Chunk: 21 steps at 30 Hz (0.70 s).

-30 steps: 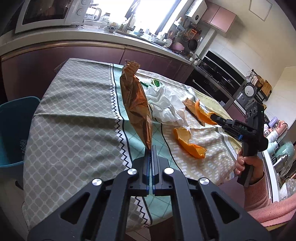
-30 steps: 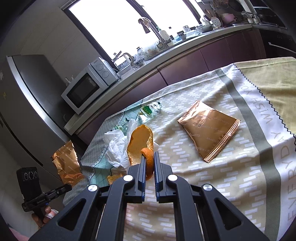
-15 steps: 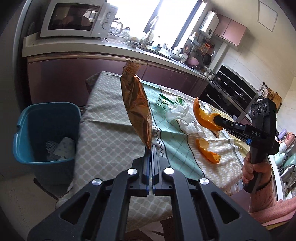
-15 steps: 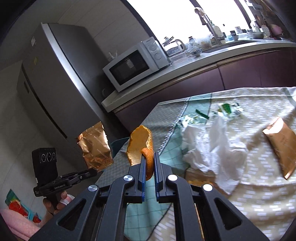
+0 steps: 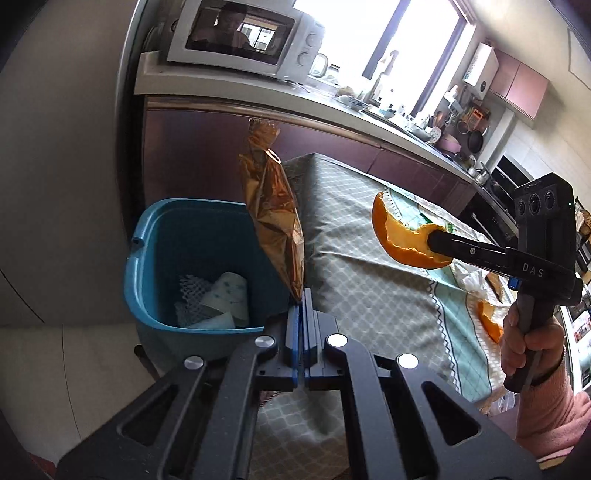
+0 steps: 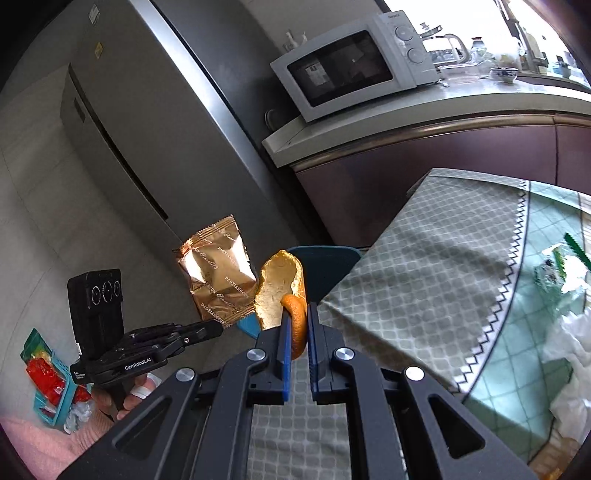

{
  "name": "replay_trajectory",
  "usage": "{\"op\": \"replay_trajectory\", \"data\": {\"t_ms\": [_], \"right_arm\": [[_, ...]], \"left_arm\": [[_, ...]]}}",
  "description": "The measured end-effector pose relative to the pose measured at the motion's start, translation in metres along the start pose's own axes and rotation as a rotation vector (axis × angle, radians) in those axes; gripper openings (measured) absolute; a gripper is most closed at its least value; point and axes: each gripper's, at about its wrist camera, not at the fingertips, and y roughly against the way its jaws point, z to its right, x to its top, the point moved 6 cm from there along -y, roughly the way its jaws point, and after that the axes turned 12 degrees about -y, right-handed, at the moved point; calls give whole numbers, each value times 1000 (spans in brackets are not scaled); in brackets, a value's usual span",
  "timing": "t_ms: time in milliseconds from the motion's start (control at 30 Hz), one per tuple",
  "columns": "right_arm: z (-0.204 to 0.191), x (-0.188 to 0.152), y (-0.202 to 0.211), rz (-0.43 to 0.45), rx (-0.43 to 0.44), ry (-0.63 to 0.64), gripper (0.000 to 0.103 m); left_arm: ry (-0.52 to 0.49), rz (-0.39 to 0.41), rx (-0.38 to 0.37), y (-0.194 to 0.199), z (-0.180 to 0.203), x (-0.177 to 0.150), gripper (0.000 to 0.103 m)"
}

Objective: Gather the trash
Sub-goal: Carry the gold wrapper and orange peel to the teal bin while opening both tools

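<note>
Both grippers carry trash toward the blue bin beside the tabletop. The left gripper has its jaws clenched on a golden snack wrapper hanging over the bin's rim. The right gripper clamps an orange peel above the tabletop's corner. Only the left view shows tissue already inside.

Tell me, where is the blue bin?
The bin stands on the floor at the table's end, below the microwave counter, left in the left wrist view.

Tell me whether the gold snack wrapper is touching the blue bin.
Cannot tell. In the left wrist view the gold snack wrapper, pinched in the left claw, overlaps the blue bin; no gap or contact shows plainly.
</note>
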Motion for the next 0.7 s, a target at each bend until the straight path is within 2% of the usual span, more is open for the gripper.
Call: {"op": "replay_trajectory", "data": {"t_ms": [367, 533, 700], "right_arm": [[-13, 11, -89, -123, -59, 18, 7], [-14, 10, -118, -168, -89, 13, 7], [-10, 5, -142, -220, -103, -15, 12]], "left_arm": [[30, -133, 86, -42, -59, -11, 2], [63, -194, 95, -65, -79, -21, 2], [89, -222, 105, -78, -88, -27, 5]]}}
